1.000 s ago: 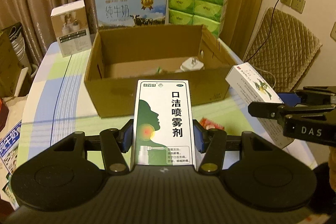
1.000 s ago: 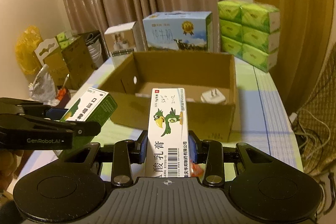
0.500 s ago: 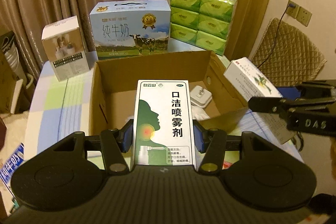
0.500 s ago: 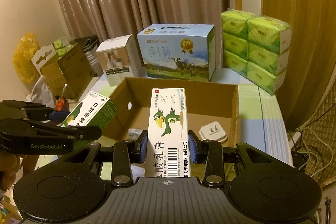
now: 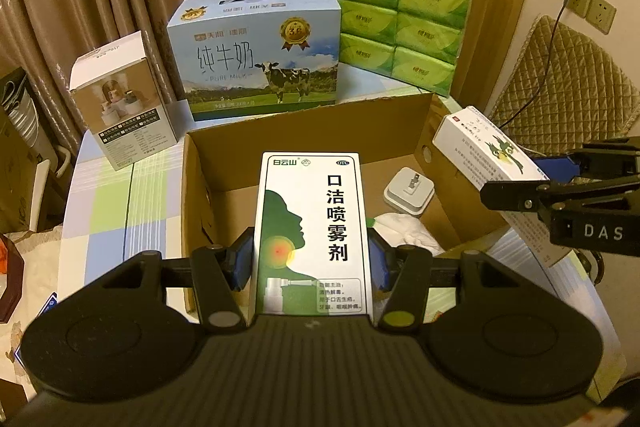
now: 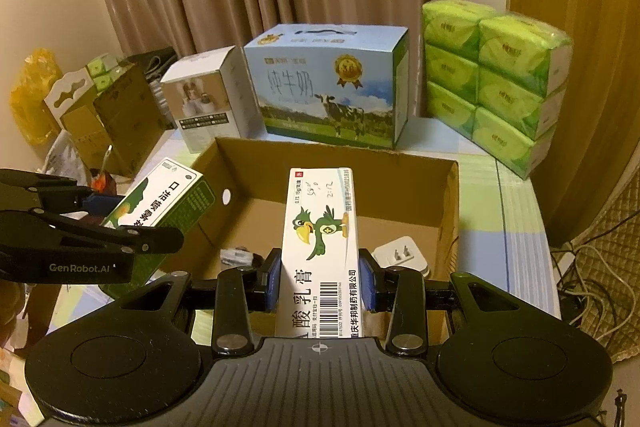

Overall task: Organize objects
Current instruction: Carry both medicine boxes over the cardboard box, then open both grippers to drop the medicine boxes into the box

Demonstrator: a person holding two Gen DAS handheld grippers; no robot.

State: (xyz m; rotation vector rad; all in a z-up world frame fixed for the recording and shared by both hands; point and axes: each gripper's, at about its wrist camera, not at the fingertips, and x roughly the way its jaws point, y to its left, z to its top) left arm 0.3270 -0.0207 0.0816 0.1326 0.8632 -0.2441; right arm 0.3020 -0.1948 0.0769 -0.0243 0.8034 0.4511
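My left gripper is shut on a white-and-green throat spray box, held over the open cardboard box. My right gripper is shut on a narrow white ointment box with a green parrot, also above the cardboard box. From the side, the ointment box shows at the right of the left wrist view, and the spray box at the left of the right wrist view. Inside the carton lie a white plug adapter and crumpled white paper.
Behind the carton stand a blue milk case, a small white product box and stacked green tissue packs. The table has a checked cloth. A quilted chair stands to the right, cartons and bags on the left.
Both grippers have moved forward and slightly up with their boxes, from in front of the carton to above its open interior. The grips have not changed.
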